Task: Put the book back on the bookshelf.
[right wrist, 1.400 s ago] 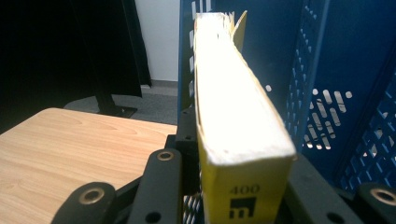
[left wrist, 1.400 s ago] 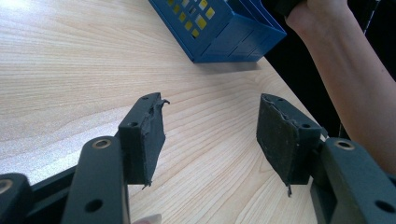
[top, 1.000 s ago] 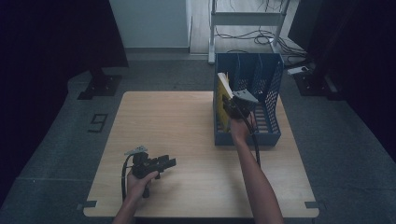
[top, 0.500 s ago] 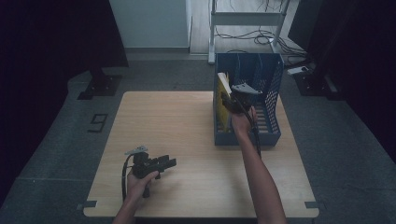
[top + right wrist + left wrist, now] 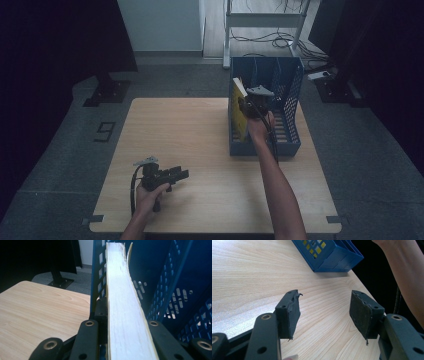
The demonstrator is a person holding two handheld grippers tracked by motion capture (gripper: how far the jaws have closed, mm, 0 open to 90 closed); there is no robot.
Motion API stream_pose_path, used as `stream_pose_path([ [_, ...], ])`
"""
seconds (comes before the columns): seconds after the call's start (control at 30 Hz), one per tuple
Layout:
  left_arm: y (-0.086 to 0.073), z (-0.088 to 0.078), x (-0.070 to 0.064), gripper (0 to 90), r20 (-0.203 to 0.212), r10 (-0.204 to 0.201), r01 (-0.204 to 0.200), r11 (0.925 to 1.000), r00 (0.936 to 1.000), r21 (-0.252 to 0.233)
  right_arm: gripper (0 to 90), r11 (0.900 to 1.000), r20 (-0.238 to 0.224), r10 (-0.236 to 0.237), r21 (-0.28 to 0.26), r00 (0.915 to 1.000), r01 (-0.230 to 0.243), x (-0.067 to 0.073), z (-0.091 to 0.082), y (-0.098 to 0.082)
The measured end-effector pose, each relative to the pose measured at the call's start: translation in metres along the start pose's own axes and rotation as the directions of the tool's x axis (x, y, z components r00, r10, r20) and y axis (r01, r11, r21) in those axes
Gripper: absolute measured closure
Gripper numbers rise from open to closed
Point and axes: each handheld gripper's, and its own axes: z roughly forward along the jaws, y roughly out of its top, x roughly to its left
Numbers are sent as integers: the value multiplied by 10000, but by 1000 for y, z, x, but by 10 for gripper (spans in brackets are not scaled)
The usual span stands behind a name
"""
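Book (image 5: 125, 315) sits right between my right gripper's (image 5: 125, 345) jaws, page edge facing me, pads clamped on both covers after closing in just now. It stands upright inside the blue rack (image 5: 287, 107), along its left wall, yellow cover showing from above. Left gripper (image 5: 324, 312) rests w/ jaws spread, nothing between them, low over the table (image 5: 190, 130), well apart from the rack.
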Motion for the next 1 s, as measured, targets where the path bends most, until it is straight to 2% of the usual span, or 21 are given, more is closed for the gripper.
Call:
stream_pose_path([
  [0.27, 0, -1, 2, 411, 57, -71, 71, 10000, 10000, -15, 745, 10000, 146, -25, -59, 9999, 26, 2, 0, -1],
  [0.8, 0, -1, 3, 411, 36, -105, 105, 9999, 9999, -30, 747, 9981, 439, 241, -569, 9987, -216, 1, -3, 1],
  [1.0, 0, -2, 2, 411, 44, -138, 139, 9999, 9999, -80, 747, 9979, 560, 330, -584, 9979, -297, 0, -2, 2],
])
